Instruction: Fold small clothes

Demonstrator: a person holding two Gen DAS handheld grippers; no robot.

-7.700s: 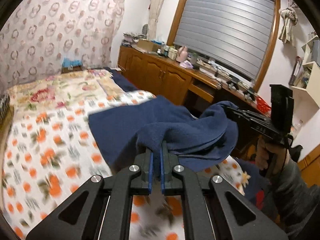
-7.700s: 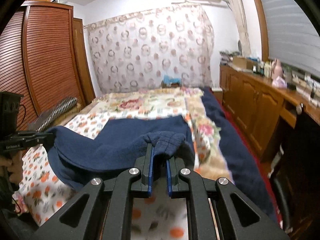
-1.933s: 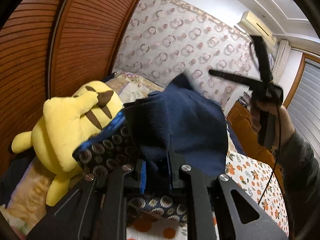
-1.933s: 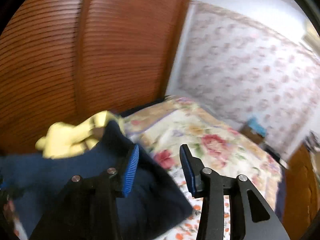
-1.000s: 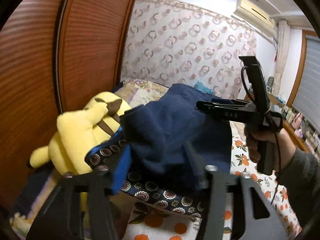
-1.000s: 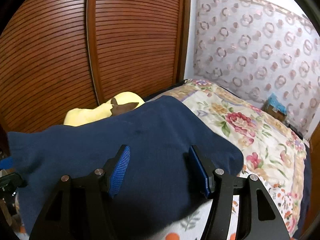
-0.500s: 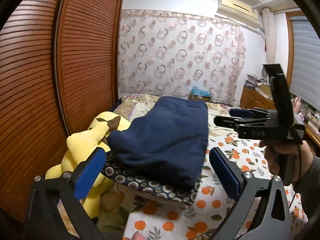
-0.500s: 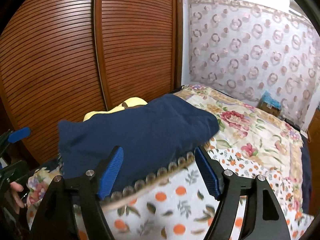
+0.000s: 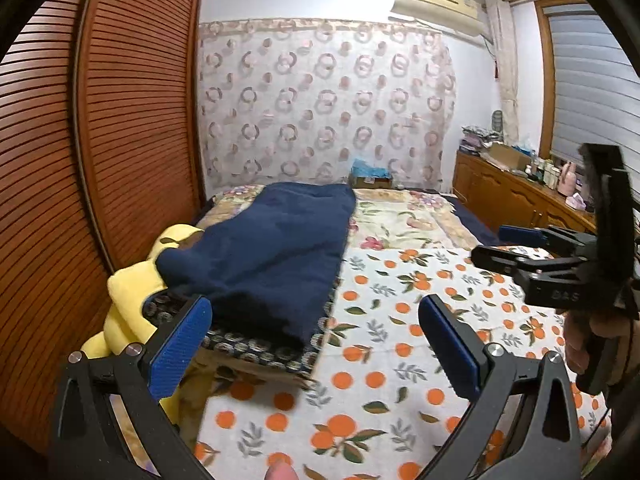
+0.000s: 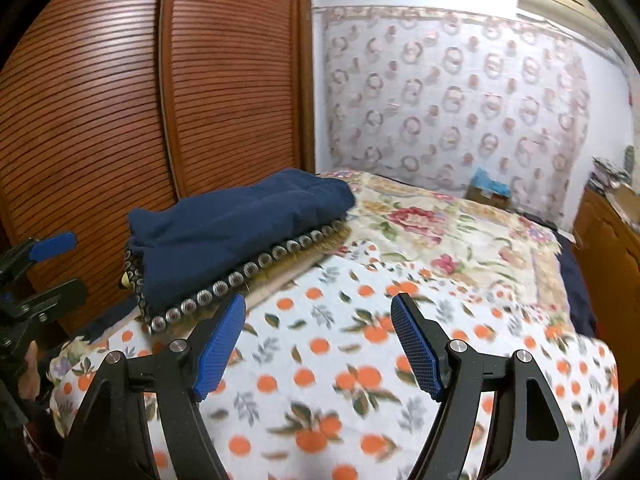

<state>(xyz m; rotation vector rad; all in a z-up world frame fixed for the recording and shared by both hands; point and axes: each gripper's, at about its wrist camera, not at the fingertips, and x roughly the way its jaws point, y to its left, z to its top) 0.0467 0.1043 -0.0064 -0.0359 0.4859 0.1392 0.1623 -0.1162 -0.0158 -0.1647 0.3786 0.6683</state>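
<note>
Two black grippers with blue pads hover over a bed spread with a white sheet printed with oranges, and neither has anything in its grasp. The left gripper has its jaws spread as wide as they go, with only the sheet showing between them. The right gripper also stands open and empty, held by a person's hand at the right edge of the left wrist view. A folded dark navy fleece garment lies well clear of both, at the side of the bed nearest the slatted wooden wardrobe doors. It rests on top of a dark cushion patterned with pale circles, and a yellow plush toy lies just beside that stack.
</note>
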